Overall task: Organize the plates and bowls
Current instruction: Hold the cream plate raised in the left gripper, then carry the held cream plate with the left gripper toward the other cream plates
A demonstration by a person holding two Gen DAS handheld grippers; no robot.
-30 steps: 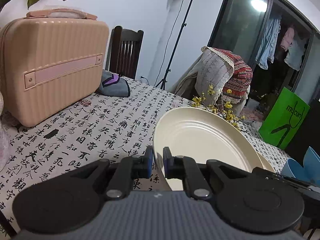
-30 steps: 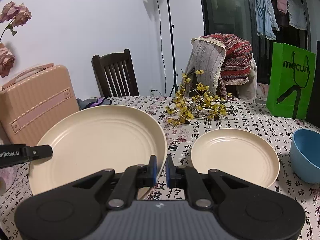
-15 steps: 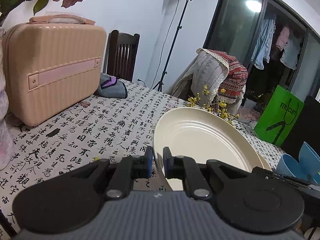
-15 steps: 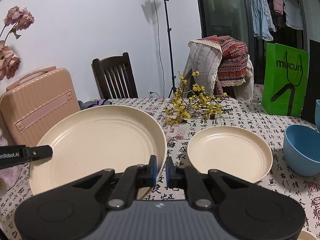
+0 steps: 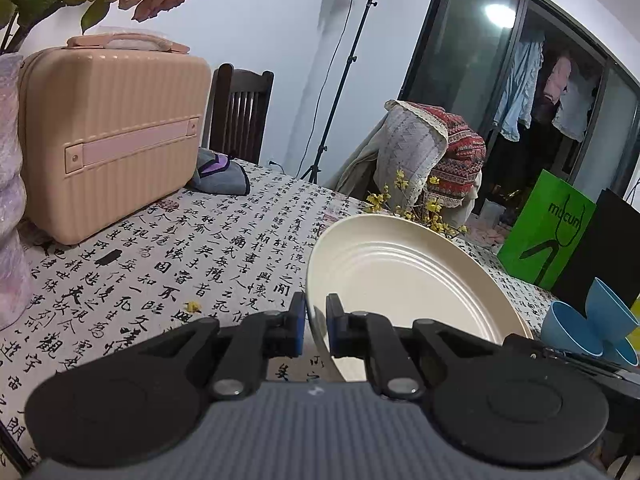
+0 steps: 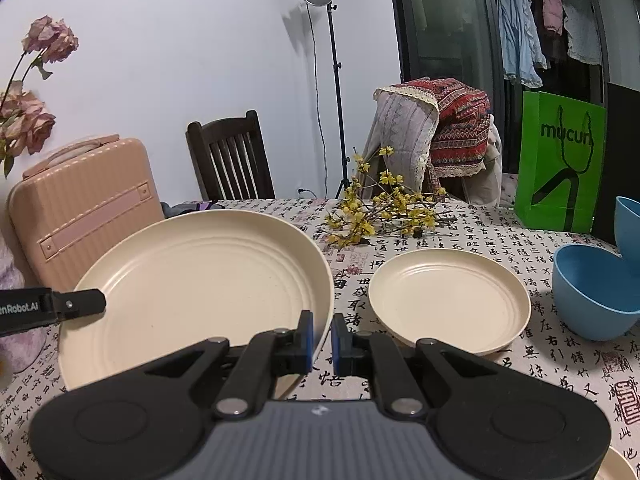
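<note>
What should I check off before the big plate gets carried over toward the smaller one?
1. Left gripper shut on large plate rim: ok.
2. Right gripper shut on the opposite rim: ok.
3. Plate lifted off the tablecloth: cannot tell.
4. Small plate empty: ok.
5. Blue bowl apart from small plate: ok.
6. Yellow flower sprig off small plate: ok.

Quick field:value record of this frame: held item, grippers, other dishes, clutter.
held: large cream plate, lifted off the table
left gripper: shut on plate's left rim
right gripper: shut on plate's right rim
small cream plate: flat on tablecloth, right of large plate
blue bowl: right of small plate
clutter: pink suitcase, yellow flower sprig, green bag
</note>
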